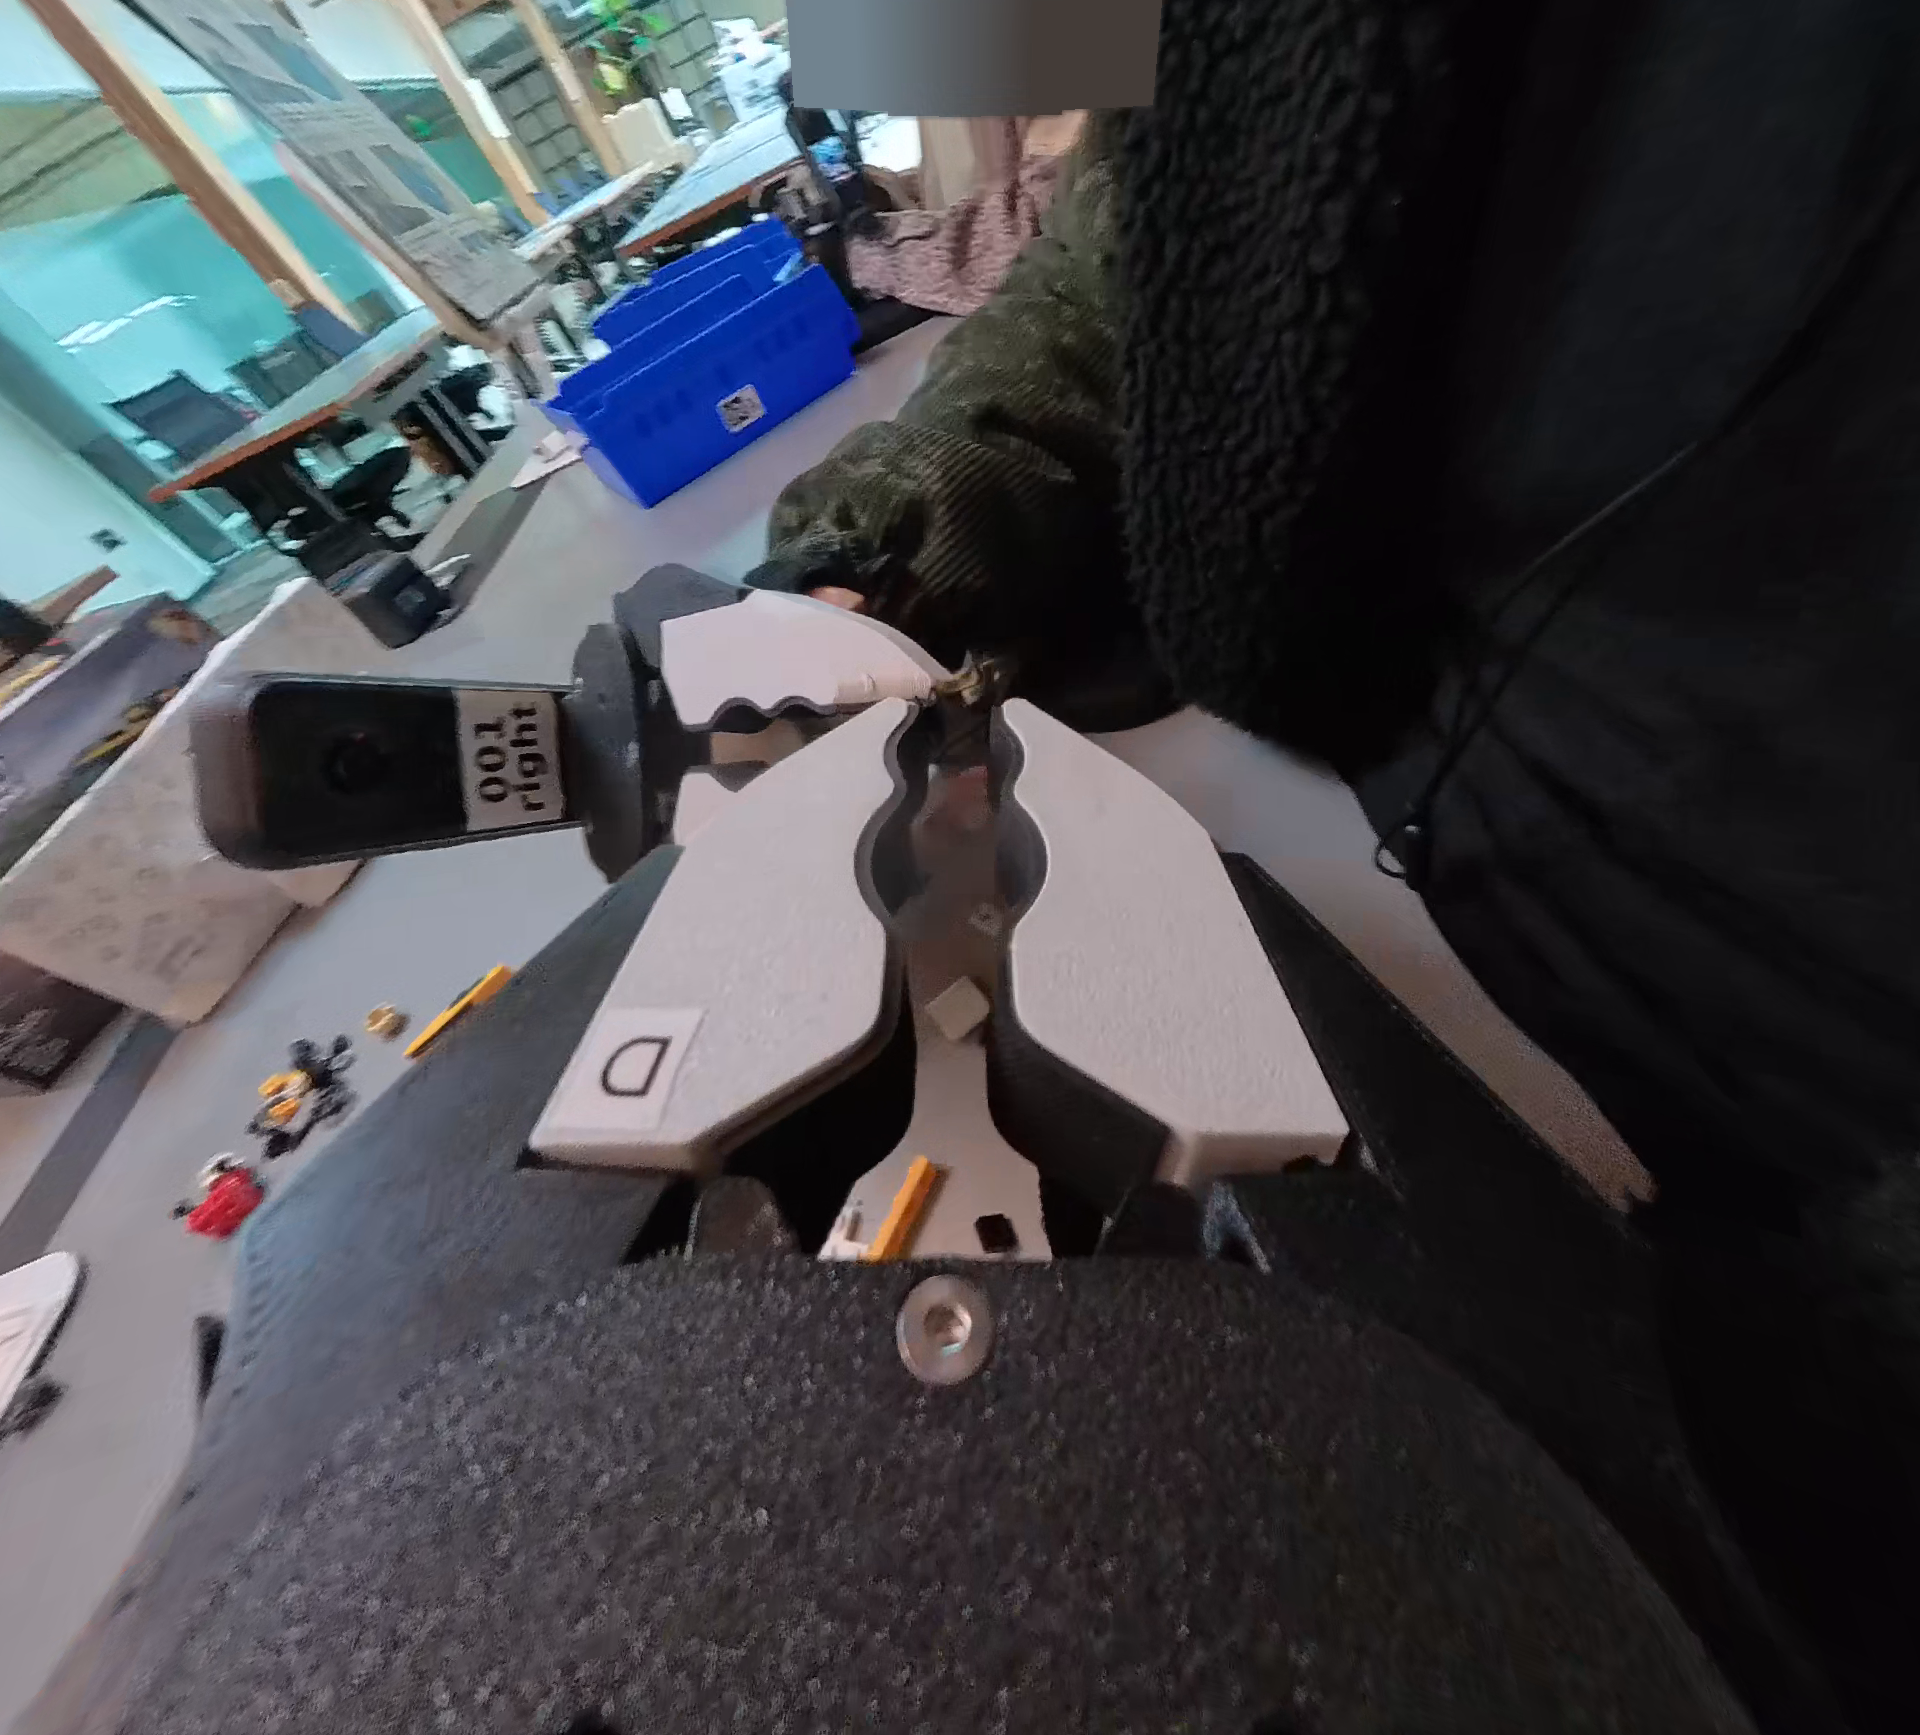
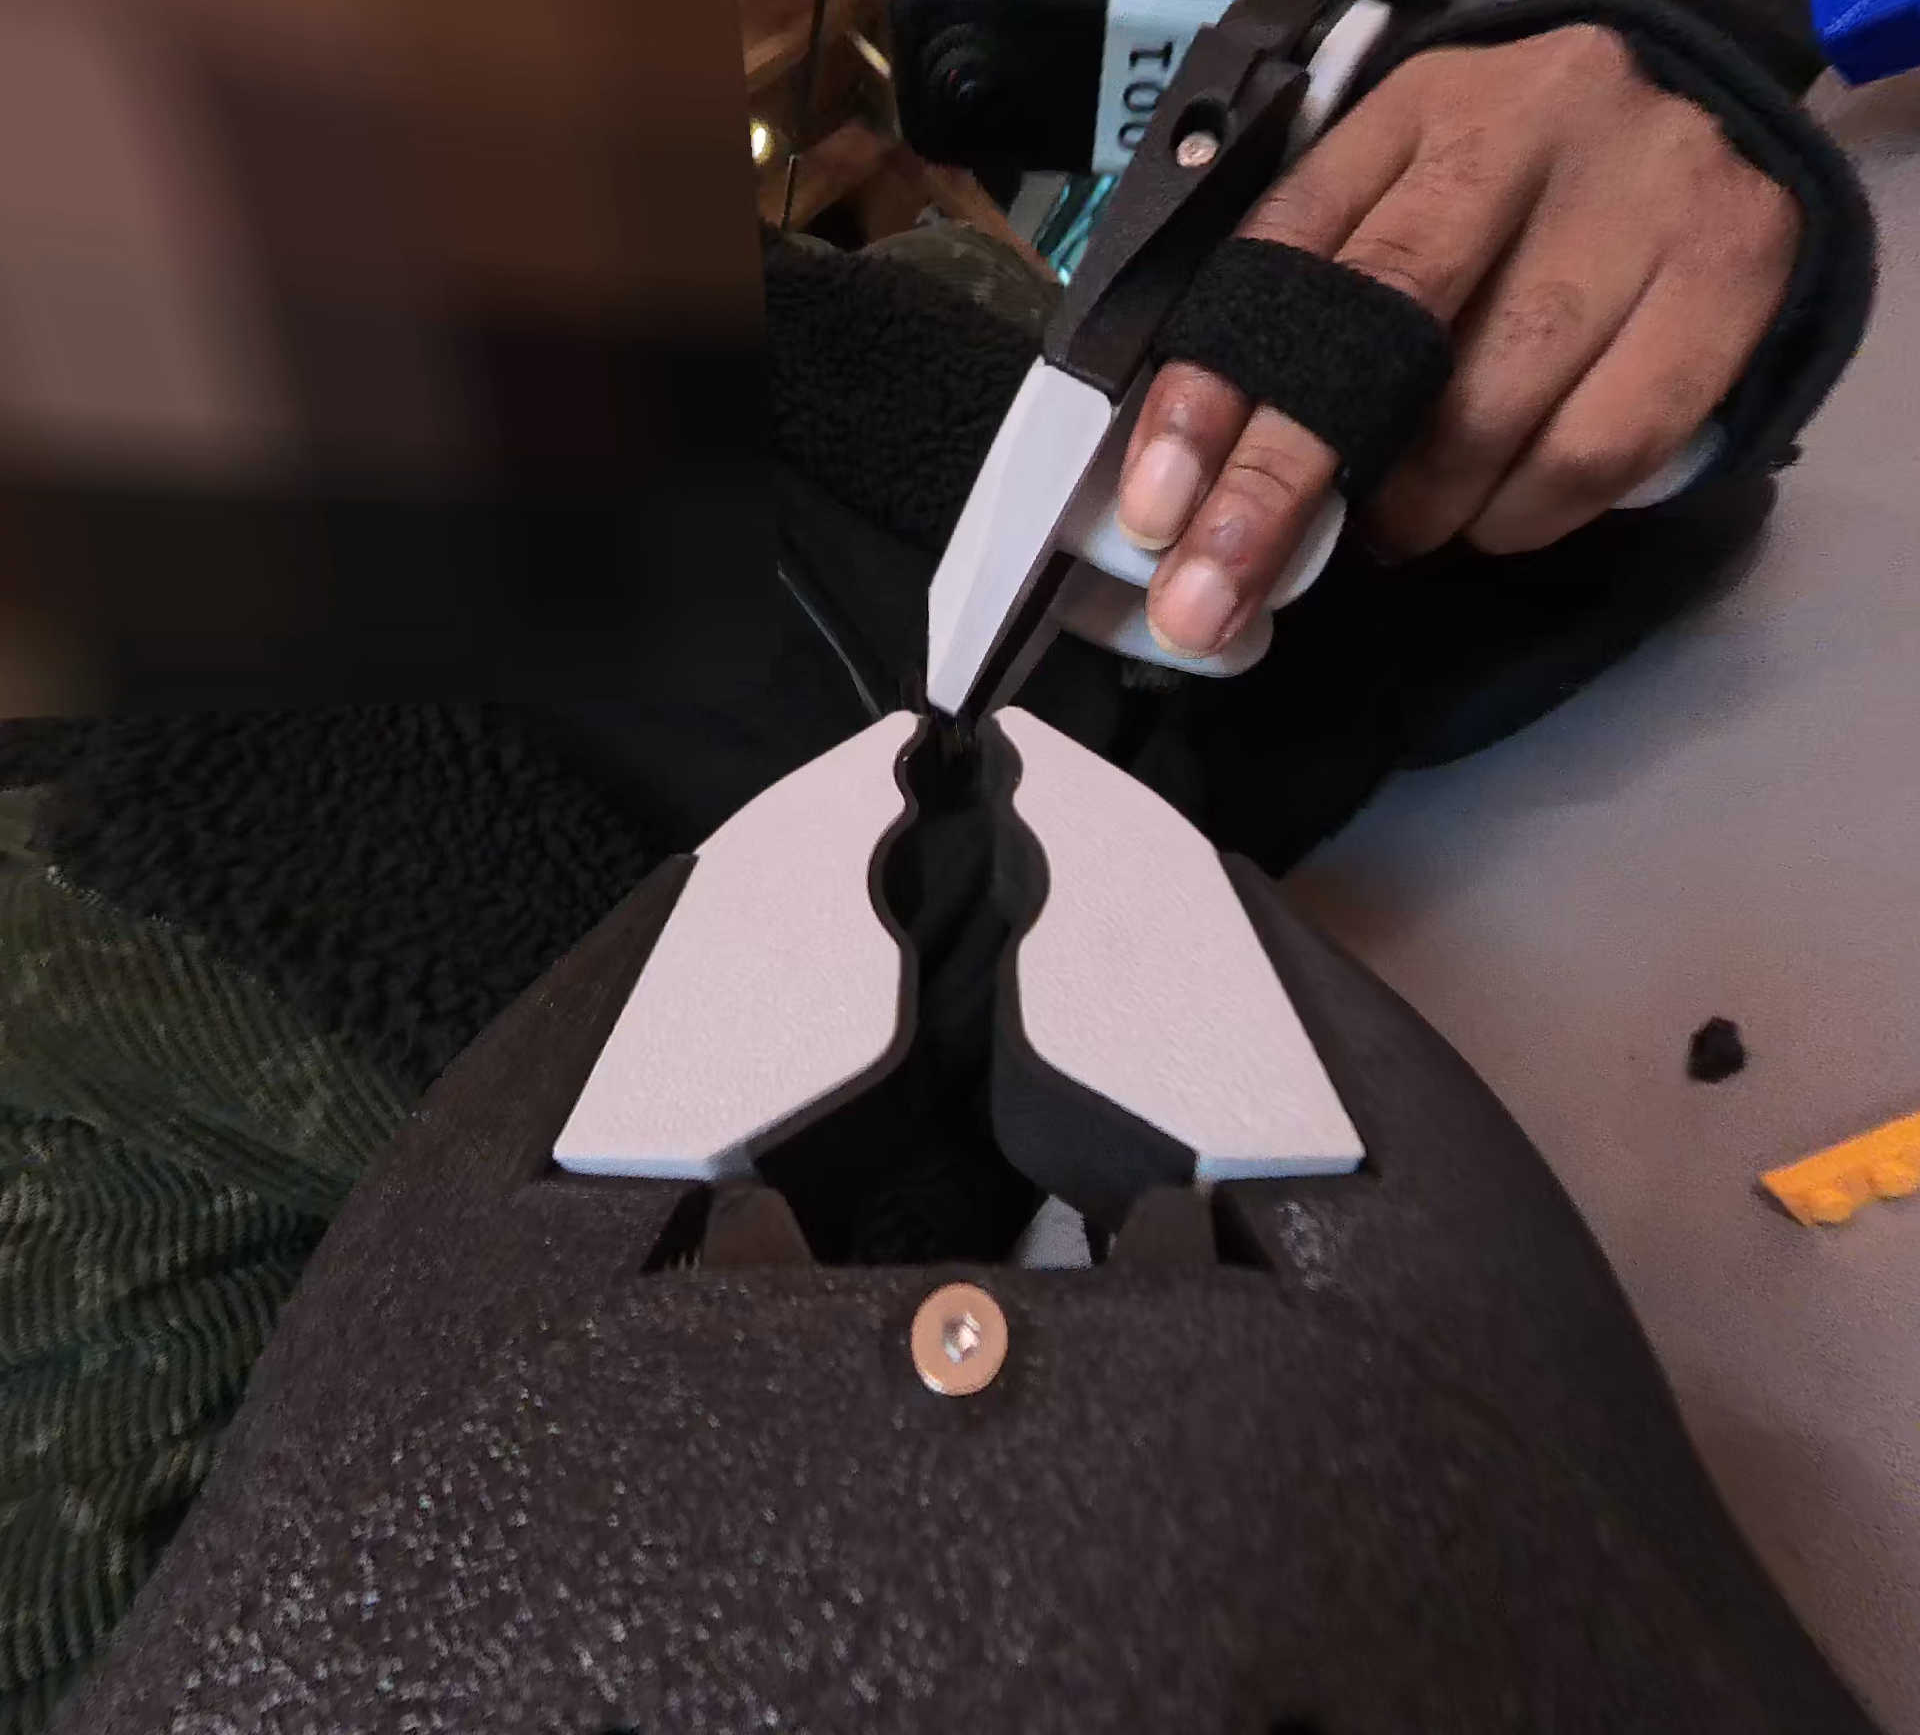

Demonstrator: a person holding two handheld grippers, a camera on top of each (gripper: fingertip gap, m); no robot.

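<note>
Left gripper [image 1: 958, 717]: white fingers nearly together, tips pinched on a small dark piece [image 1: 961, 729] with a brassy end. Right gripper [image 2: 951, 729]: fingers likewise narrowly set on the same small dark piece, meeting the left one tip to tip above the grey table [image 1: 582, 563] edge, close to the person's dark fleece jacket [image 1: 1299, 335]. On the table: blue bin [image 1: 717, 386], white box [image 1: 135, 864], orange strip [image 1: 457, 1010], scattered small black, yellow and red parts [image 1: 281, 1124]. Person's hand [image 2: 1455, 314] strapped into the left gripper.
</note>
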